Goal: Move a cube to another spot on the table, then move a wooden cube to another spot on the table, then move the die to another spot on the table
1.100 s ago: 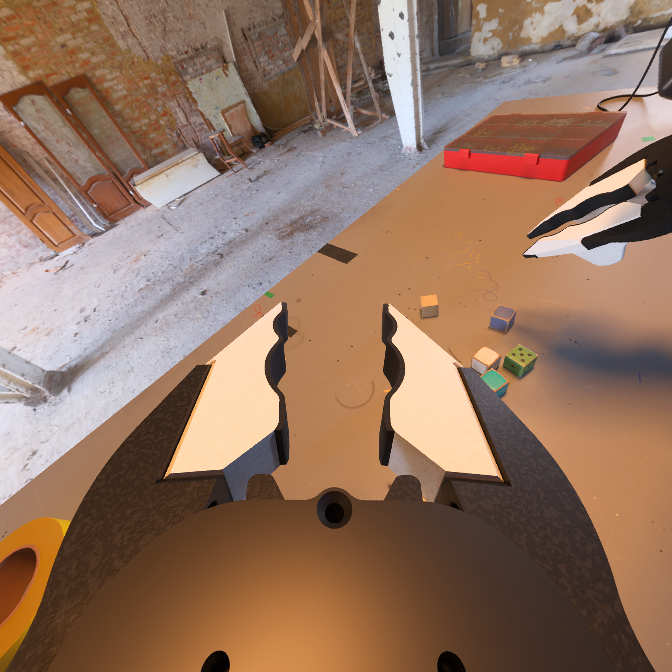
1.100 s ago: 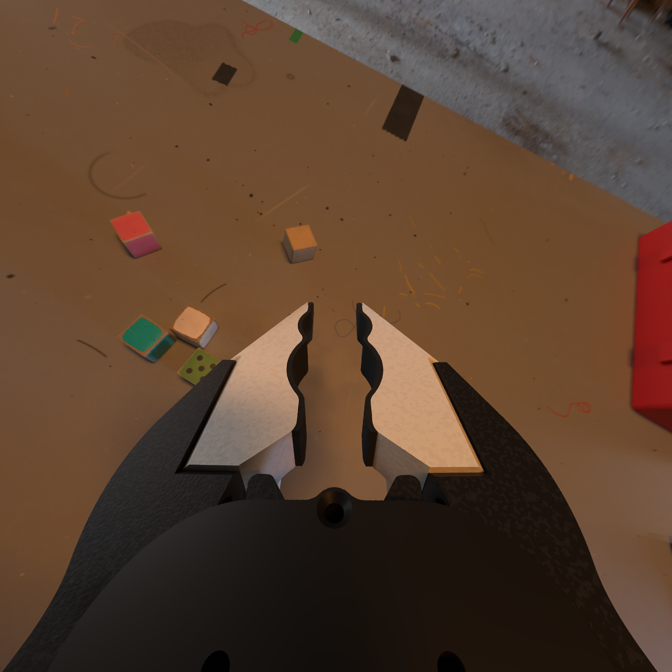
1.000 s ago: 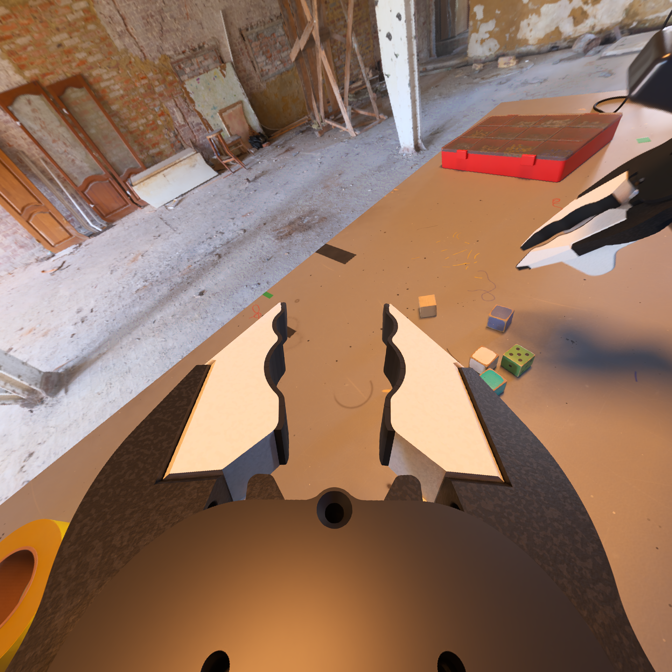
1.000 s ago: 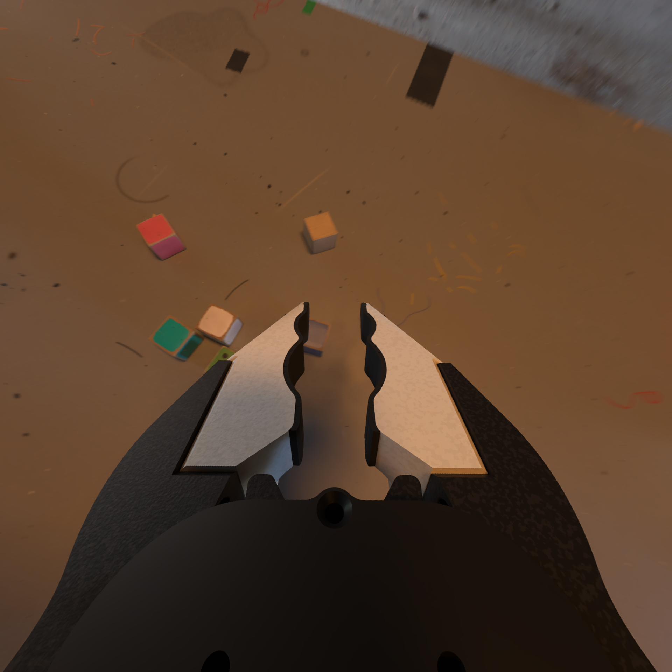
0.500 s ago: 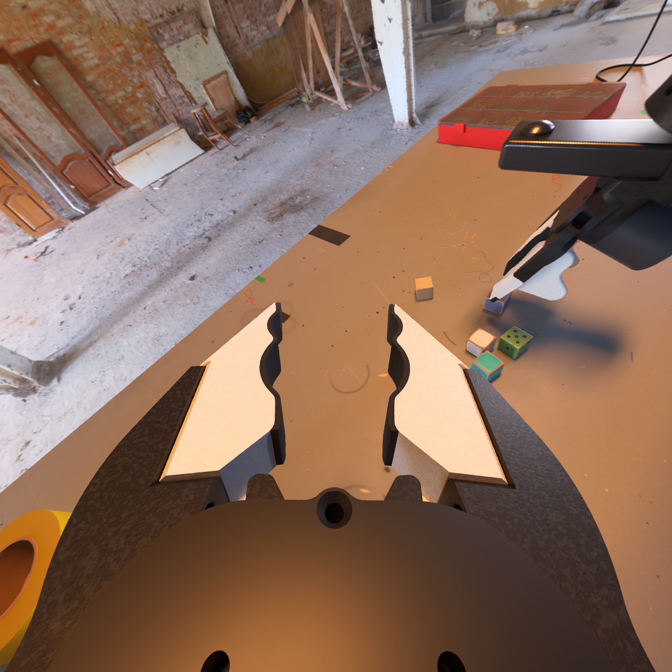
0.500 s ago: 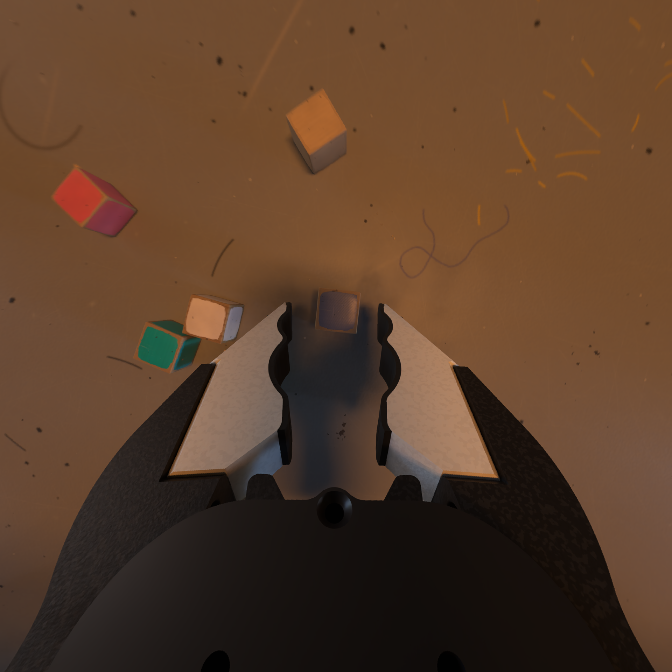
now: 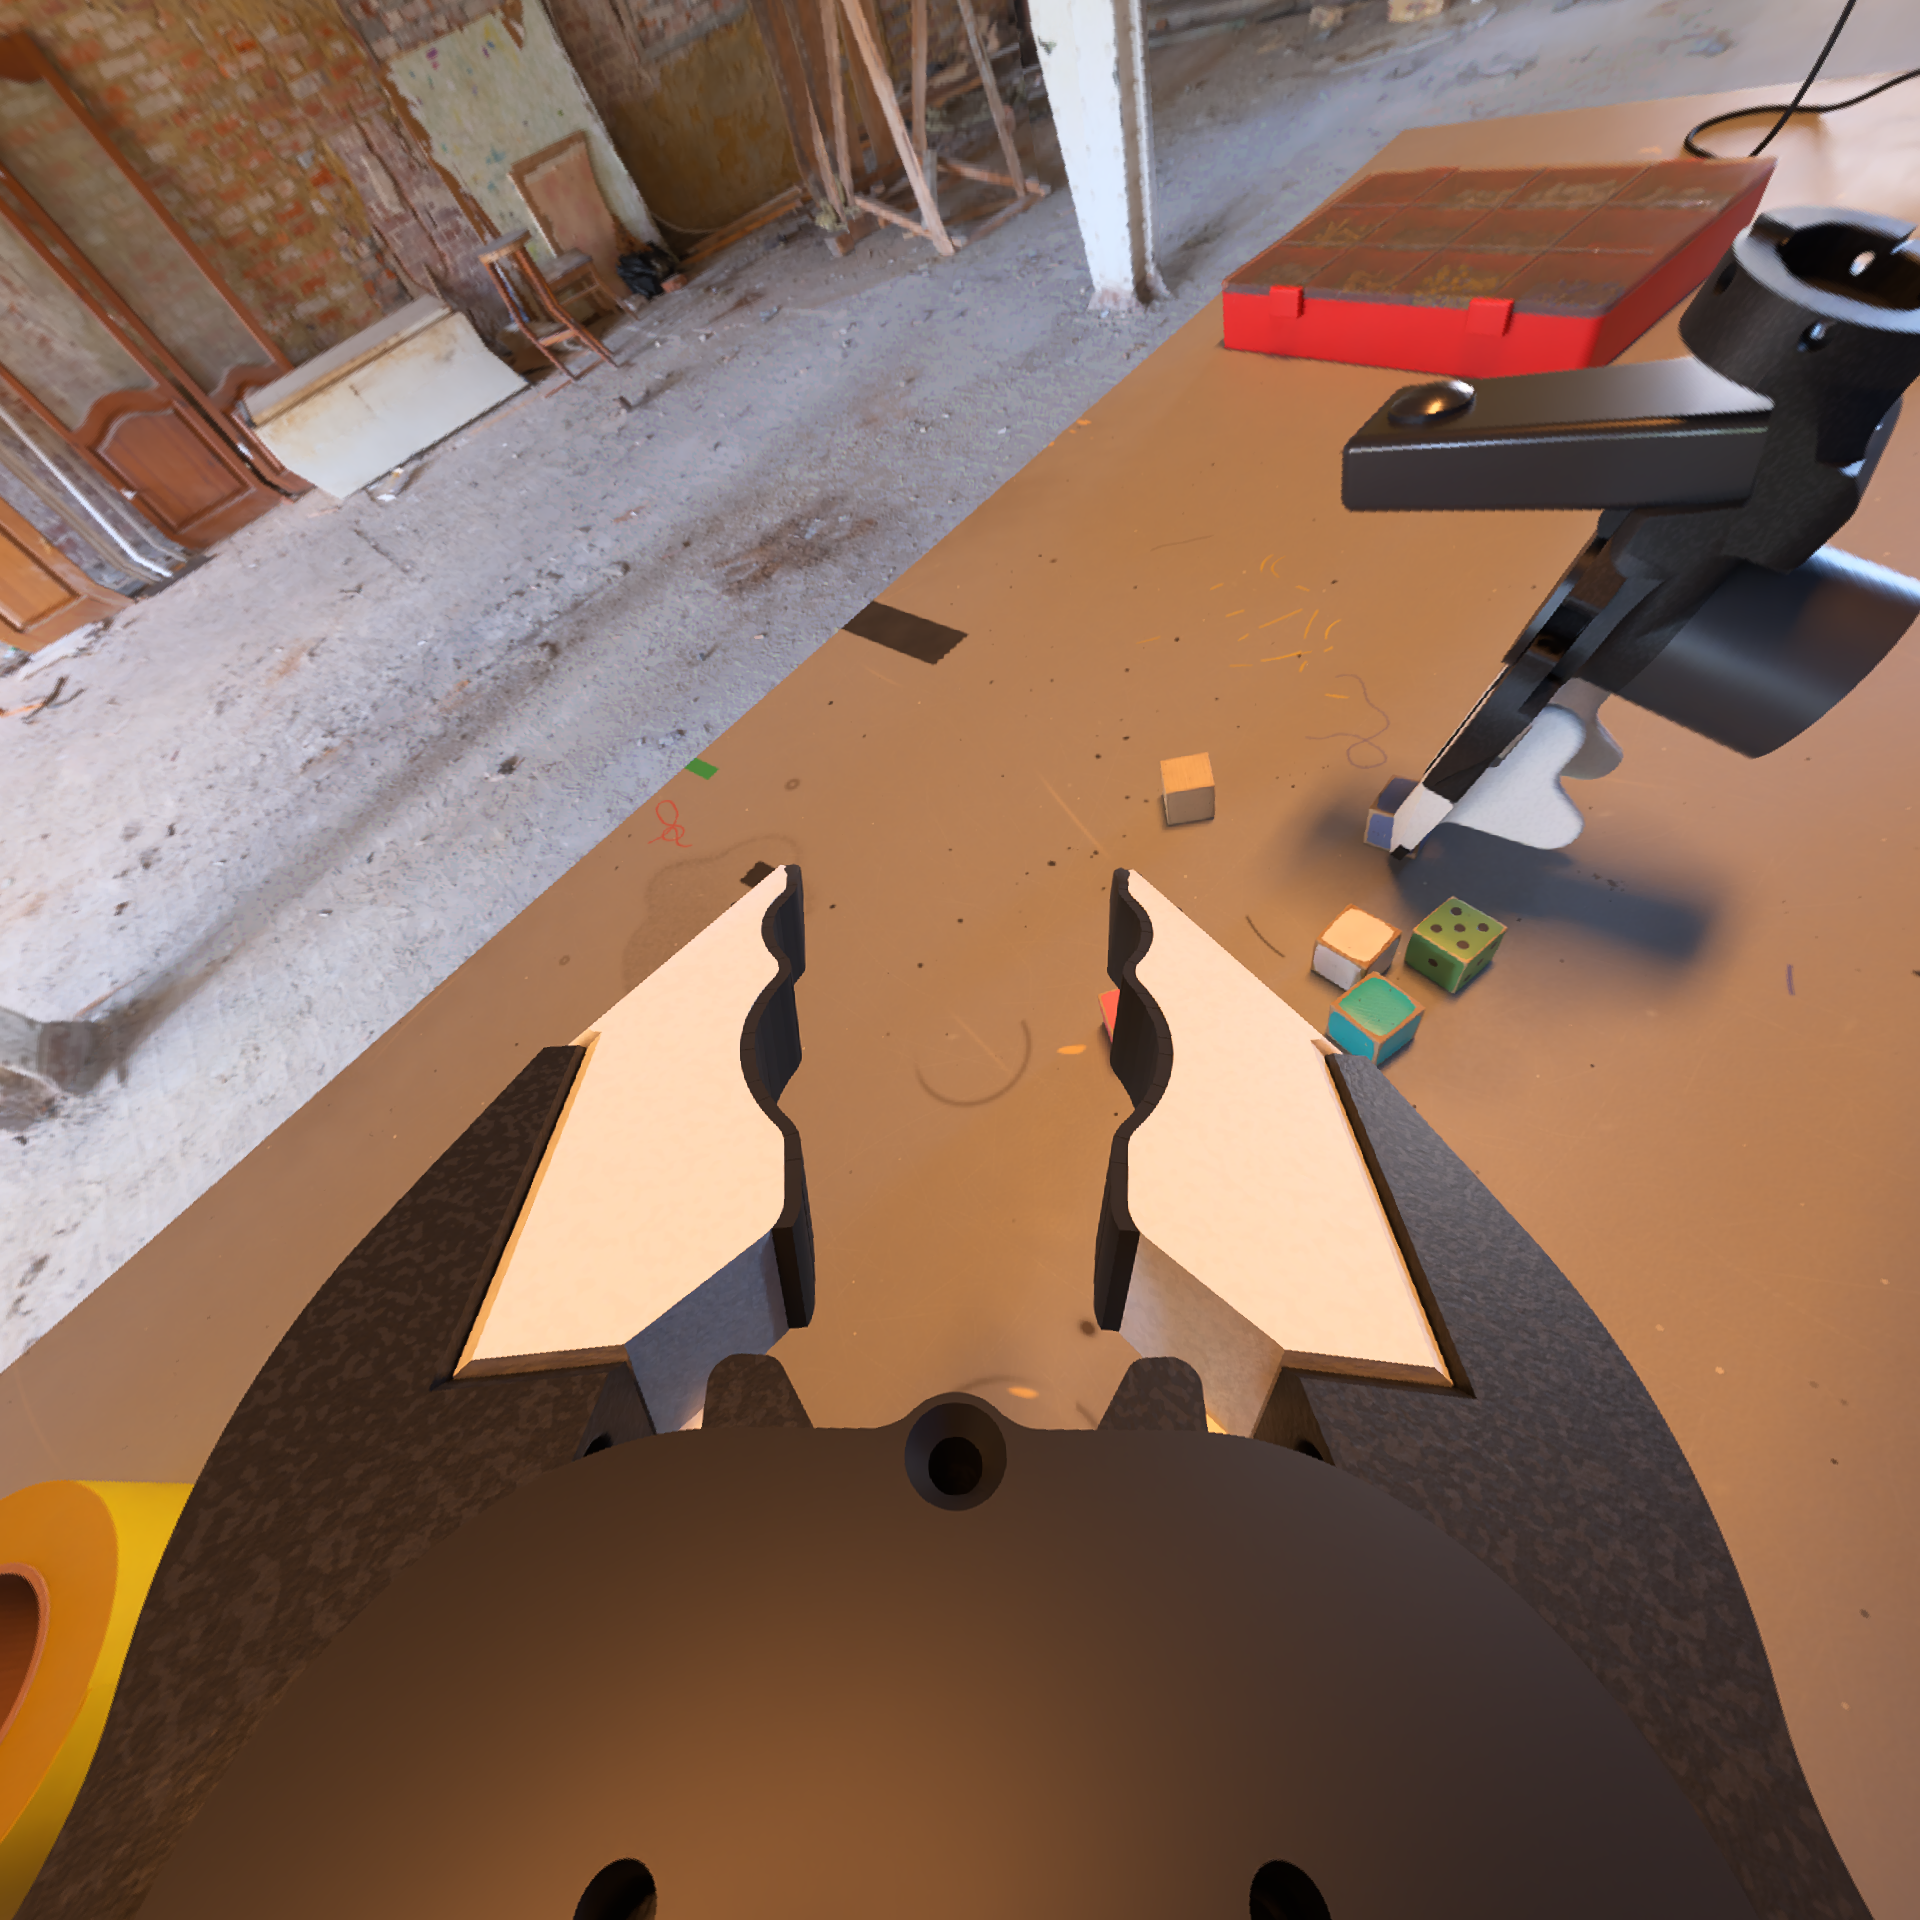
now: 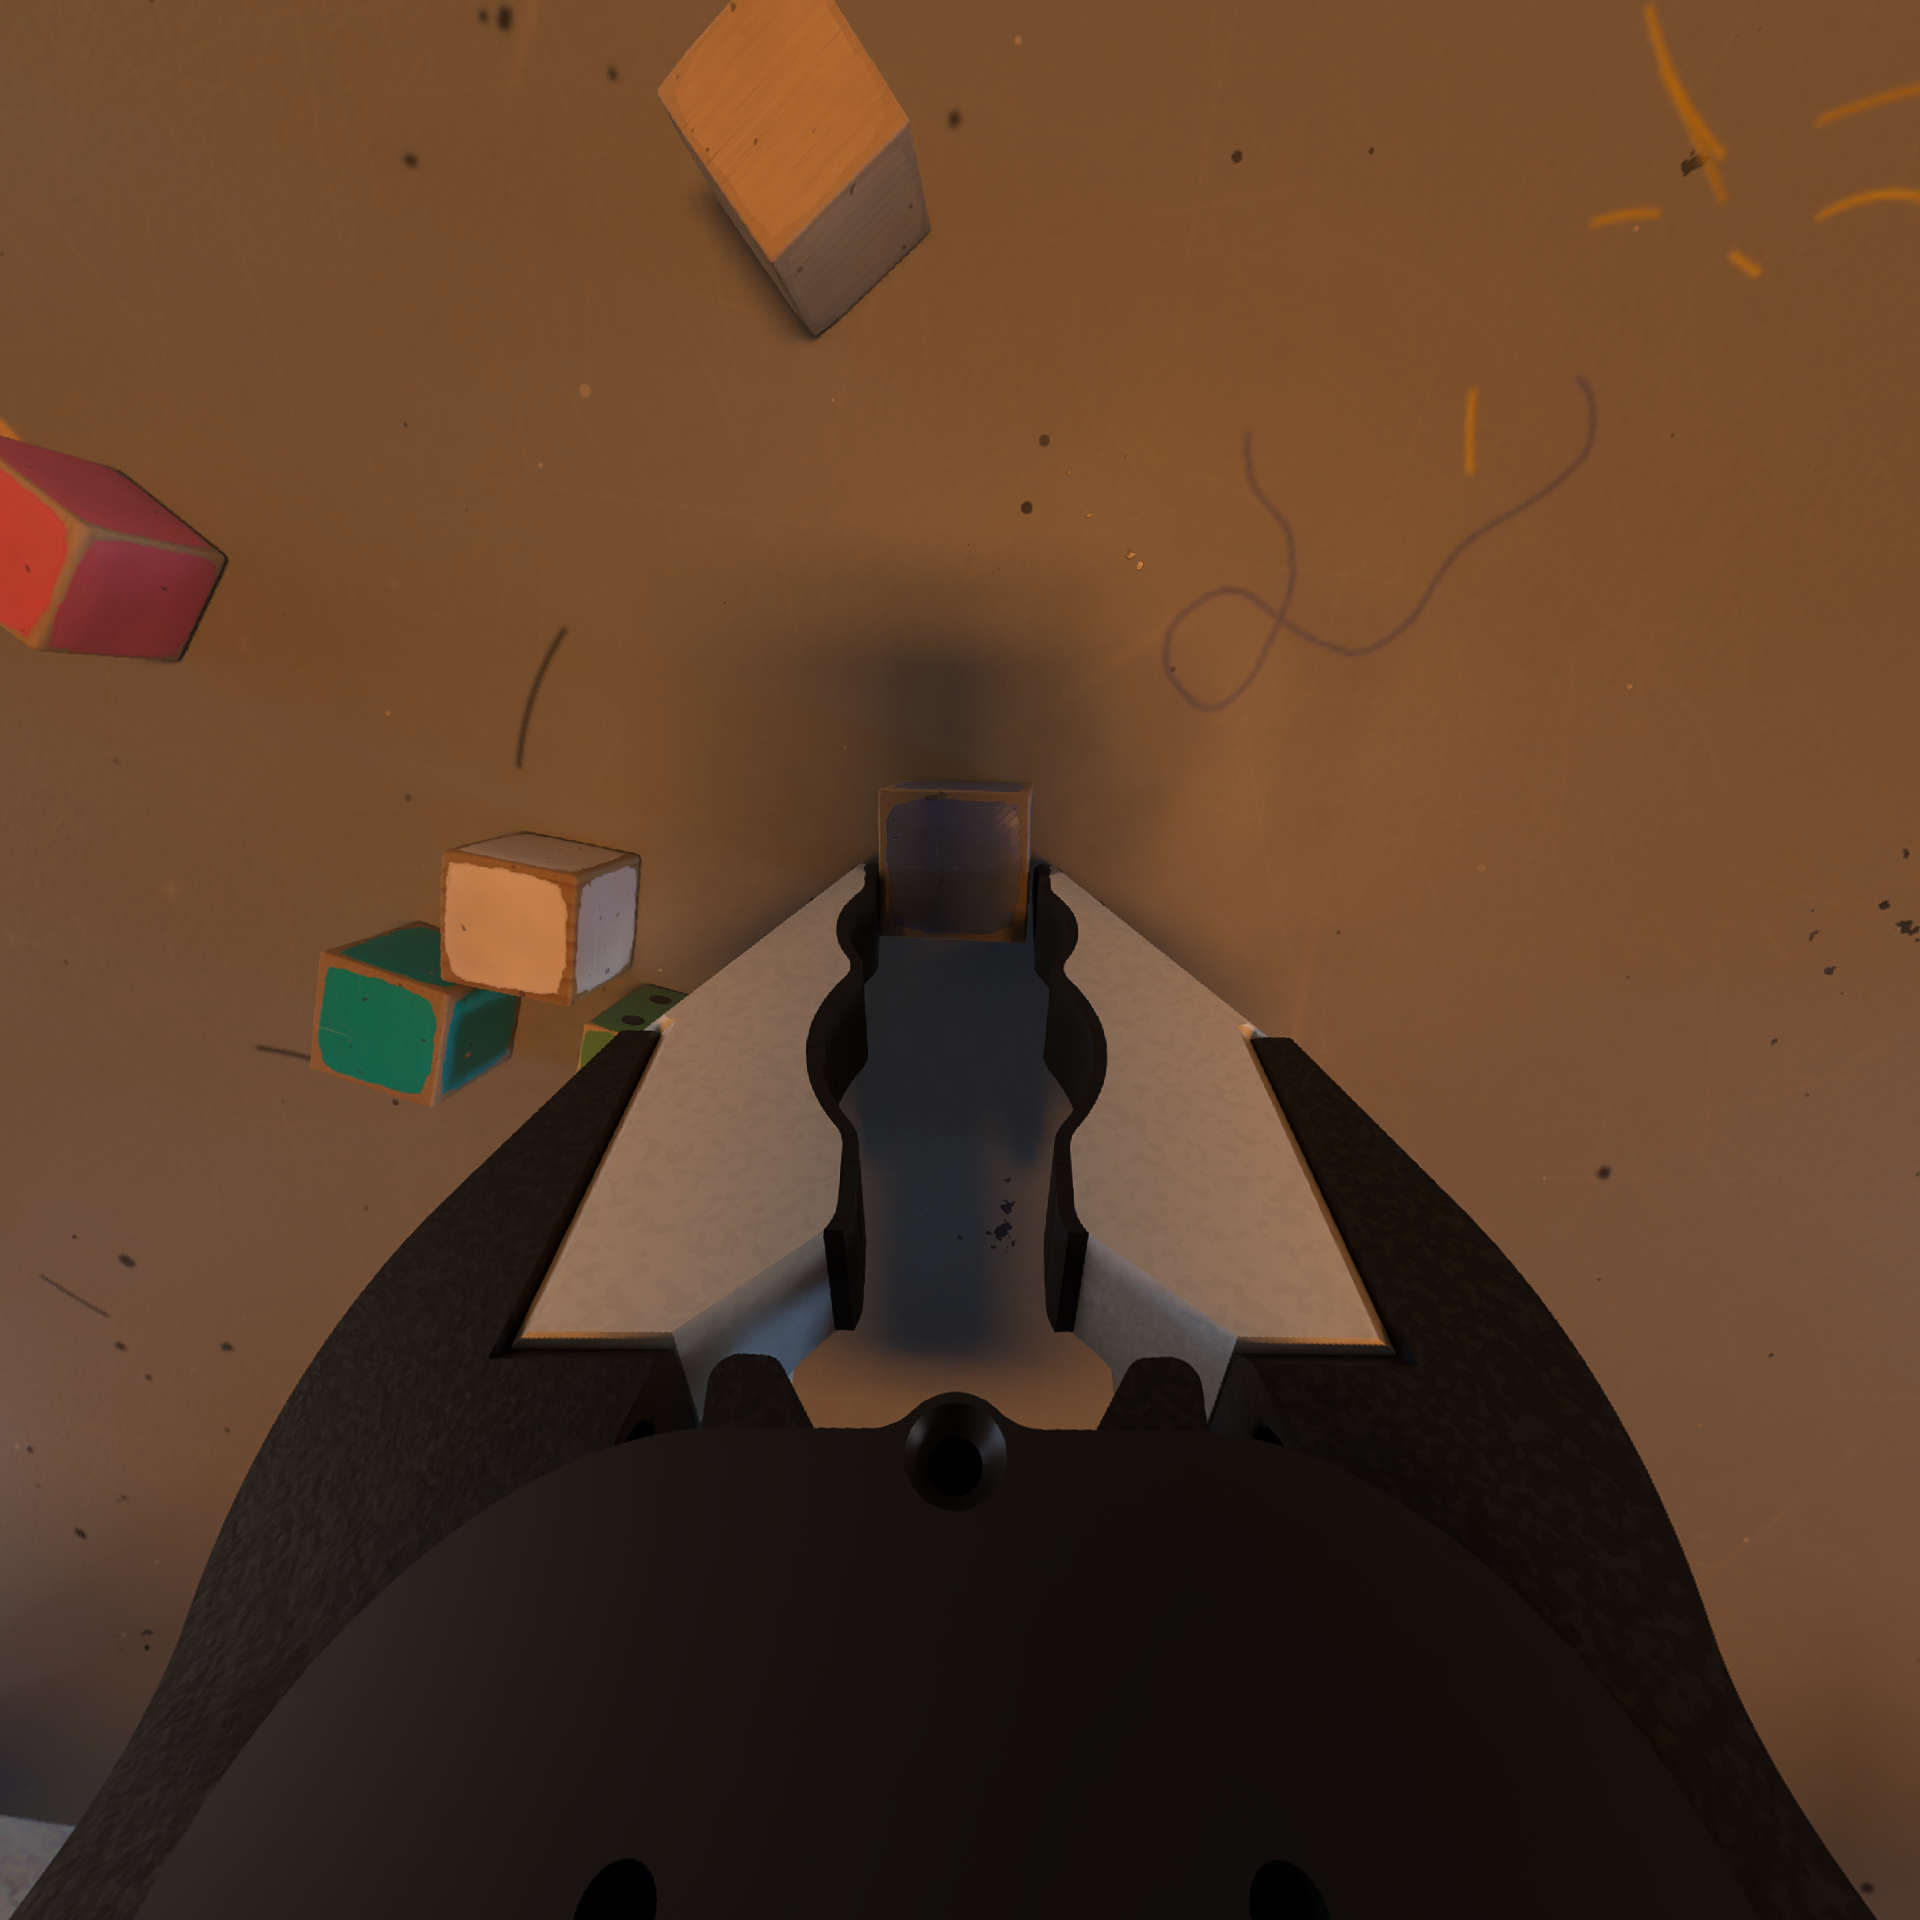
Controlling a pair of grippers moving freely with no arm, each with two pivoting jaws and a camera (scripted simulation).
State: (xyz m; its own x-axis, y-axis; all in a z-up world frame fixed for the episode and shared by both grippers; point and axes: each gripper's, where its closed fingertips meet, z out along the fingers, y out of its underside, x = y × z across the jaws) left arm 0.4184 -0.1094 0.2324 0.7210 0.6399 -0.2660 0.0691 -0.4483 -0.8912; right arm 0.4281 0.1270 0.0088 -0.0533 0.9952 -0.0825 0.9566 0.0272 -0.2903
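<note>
My right gripper points down at the brown table and its fingertips press both sides of a small blue-purple cube, which rests on the table in the gripper's shadow. The cube also shows in the left wrist view, under the right gripper. A plain wooden cube lies beyond it, apart. The green die sits to the near side, half hidden by my finger in the right wrist view. My left gripper is open and empty above the table.
A white cube and a teal cube touch each other beside the die. A red cube lies further left. A red case stands at the far edge. A yellow tape roll is near the left gripper.
My right gripper has come down over the blue-purple cube and its fingers have closed from wide open onto the cube's sides. The left gripper has barely moved.
</note>
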